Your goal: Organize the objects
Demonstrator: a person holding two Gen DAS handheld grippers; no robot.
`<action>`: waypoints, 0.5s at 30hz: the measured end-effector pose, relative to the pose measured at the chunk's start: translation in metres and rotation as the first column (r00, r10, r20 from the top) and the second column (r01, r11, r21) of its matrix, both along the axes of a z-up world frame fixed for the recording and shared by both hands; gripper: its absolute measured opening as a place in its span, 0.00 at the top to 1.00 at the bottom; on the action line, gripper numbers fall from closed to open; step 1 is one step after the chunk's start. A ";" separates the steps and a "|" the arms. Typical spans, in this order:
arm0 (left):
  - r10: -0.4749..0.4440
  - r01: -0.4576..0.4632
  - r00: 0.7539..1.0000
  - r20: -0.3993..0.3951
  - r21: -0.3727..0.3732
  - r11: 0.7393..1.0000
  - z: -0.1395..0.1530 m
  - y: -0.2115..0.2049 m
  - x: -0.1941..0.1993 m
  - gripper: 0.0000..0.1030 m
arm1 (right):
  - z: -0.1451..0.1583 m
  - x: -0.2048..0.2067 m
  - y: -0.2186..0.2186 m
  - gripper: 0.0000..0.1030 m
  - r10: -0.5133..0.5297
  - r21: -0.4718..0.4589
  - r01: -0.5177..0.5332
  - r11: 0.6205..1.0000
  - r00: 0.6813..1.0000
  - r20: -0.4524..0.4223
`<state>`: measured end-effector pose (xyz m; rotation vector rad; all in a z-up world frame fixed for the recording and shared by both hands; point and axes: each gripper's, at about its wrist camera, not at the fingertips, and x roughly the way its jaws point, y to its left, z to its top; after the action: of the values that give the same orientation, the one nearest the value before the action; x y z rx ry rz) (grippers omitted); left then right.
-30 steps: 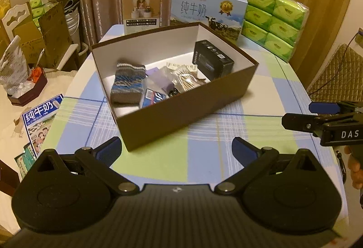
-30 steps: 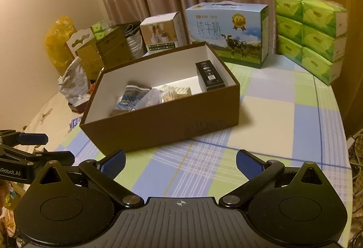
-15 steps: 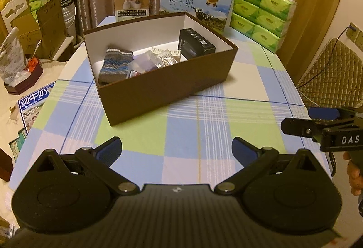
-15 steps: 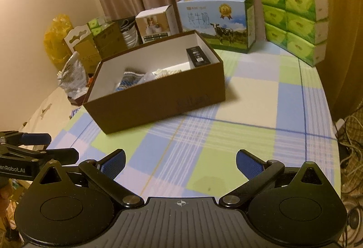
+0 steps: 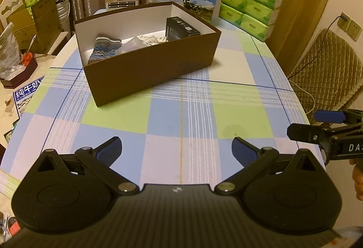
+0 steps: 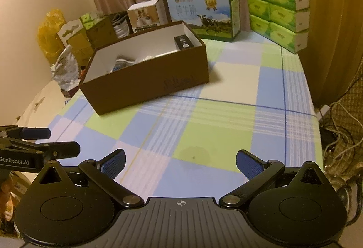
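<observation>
The open brown cardboard box with a white lining (image 5: pixel 147 59) sits on the bench under a blue, green and white checked cloth (image 5: pixel 197 116), nearer the far end. Inside it lie a striped blue-grey knitted sock (image 5: pixel 105 48), some crumpled clear wrappers (image 5: pixel 141 41) and a black rectangular carton (image 5: pixel 181 29) leaning by the box's right wall. No loose object shows on the cloth in front of the box, so the sorting looks finished or nearly so.

The left gripper (image 5: pixel 177 148) and the right gripper (image 6: pixel 180 163) both hang low over the near edge, well apart from the box, jaws spread wide and holding nothing.

If anything is left, it is probably tidying the box's contents or retiring. To do that well, approach from above the box's near wall, not across it, to avoid nudging the box.
</observation>
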<state>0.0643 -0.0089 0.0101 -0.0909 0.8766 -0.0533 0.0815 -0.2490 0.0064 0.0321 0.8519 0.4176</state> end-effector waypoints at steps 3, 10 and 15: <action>-0.004 0.004 1.000 0.001 0.001 1.000 0.000 -0.003 -0.006 0.01 | -0.001 -0.006 -0.003 0.02 -0.005 -0.006 0.005 1.000 1.000 -0.001; -0.003 0.003 1.000 -0.007 -0.003 1.000 -0.004 -0.005 -0.016 0.01 | -0.003 -0.014 -0.006 0.02 -0.018 -0.013 0.018 1.000 1.000 -0.005; -0.008 0.008 1.000 -0.013 -0.006 1.000 -0.005 -0.006 -0.020 0.01 | -0.004 -0.016 -0.004 0.02 -0.017 -0.017 0.017 1.000 1.000 -0.011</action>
<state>0.0440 -0.0147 0.0052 -0.0936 0.8902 -0.0627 0.0654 -0.2531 0.0020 0.0262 0.8655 0.3945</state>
